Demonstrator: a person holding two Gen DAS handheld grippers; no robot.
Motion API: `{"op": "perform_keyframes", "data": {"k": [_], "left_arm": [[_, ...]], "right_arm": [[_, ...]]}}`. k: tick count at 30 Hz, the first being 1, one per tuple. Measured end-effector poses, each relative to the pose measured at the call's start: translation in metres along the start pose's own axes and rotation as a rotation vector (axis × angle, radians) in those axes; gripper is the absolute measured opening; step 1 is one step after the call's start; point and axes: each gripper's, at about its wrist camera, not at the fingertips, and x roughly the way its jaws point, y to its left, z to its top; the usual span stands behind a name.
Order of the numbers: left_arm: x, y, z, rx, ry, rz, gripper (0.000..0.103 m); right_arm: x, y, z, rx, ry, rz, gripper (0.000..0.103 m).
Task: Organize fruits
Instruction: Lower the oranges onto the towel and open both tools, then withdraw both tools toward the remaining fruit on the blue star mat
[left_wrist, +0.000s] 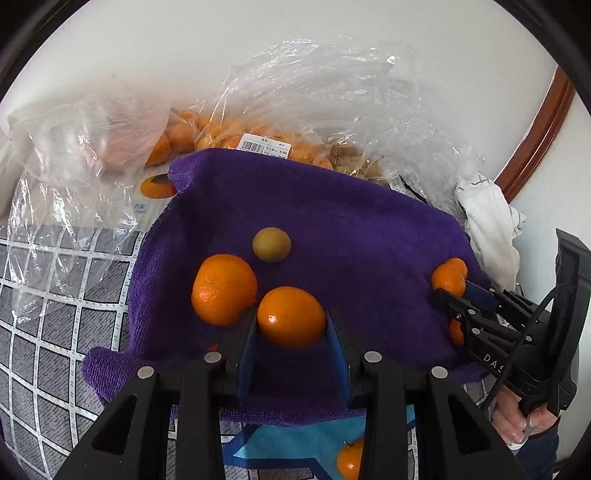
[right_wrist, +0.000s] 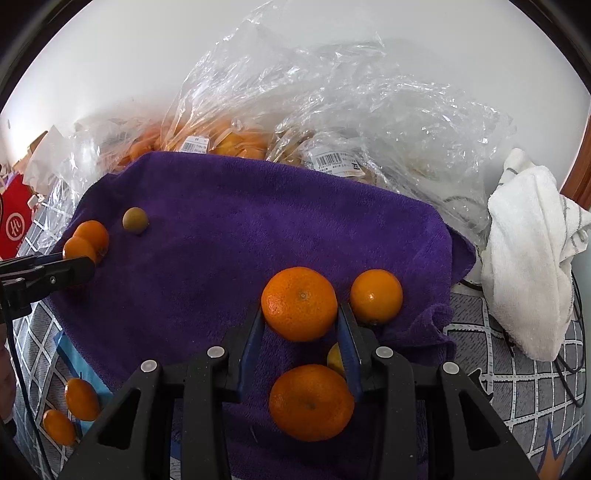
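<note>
Two mandarins sit clamped, one in each tool. The left hand-held gripper (left_wrist: 291, 325) grasps a mandarin (left_wrist: 291, 316) between its blue pads, resting low on the purple towel (left_wrist: 332, 229); a second mandarin (left_wrist: 224, 288) lies touching it on the left, and a small greenish-brown round fruit (left_wrist: 272, 244) sits just beyond the pair. The right hand-held gripper (right_wrist: 301, 314) grips a larger mandarin (right_wrist: 299, 302) in the same way, near the towel's right part. Just right of it rests a smooth orange fruit (right_wrist: 376, 296), and nearer the camera, between the gripper's arms, lies another mandarin (right_wrist: 311, 402) with a yellowish fruit (right_wrist: 335, 359) half hidden behind the right pad.

In the right wrist view the left tool reaches in from the far left edge, with two mandarins (right_wrist: 86, 242) at its tip and the greenish fruit (right_wrist: 135, 220) beside them. Two more mandarins (right_wrist: 70, 410) lie off the towel at lower left, on blue paper.

Behind the towel, crumpled clear plastic bags (right_wrist: 351, 96) hold more orange fruit and carry barcode labels (right_wrist: 328, 161). A white cloth (right_wrist: 528, 251) is bunched at the right, on a grey cover with a white grid (right_wrist: 517, 387)
</note>
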Motion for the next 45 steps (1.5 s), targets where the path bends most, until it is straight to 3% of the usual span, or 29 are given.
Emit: {"op": "perform_keyframes", "data": {"k": [9,18,27,31,37,45], "left_arm": [[0.012,0.002,0.001,-0.005,0.035,0.012,0.034],[0.008,0.003,0.001,-0.014,0.025,0.002,0.034],[-0.048,-0.015,-0.003,0.0,-0.083,-0.017,0.052],[-0.076,-0.017,-0.013,0.009,-0.128,-0.011,0.058],[-0.104,-0.004,-0.041,-0.008,-0.148,0.003,0.059],[-0.105,0.014,-0.088,-0.029,-0.084,-0.022,0.059]], "right_arm": [[0.0,0.002,-0.002,-0.033,-0.011,-0.008,0.039],[-0.017,-0.008,0.0,0.017,-0.029,-0.024,0.05],[-0.081,-0.009,-0.009,0.065,-0.126,-0.071,0.064],[-0.108,0.0,-0.02,0.074,-0.144,-0.076,0.065],[-0.136,0.017,-0.048,0.09,-0.162,-0.067,0.065],[-0.15,0.036,-0.093,0.096,-0.152,-0.064,0.065]]}}
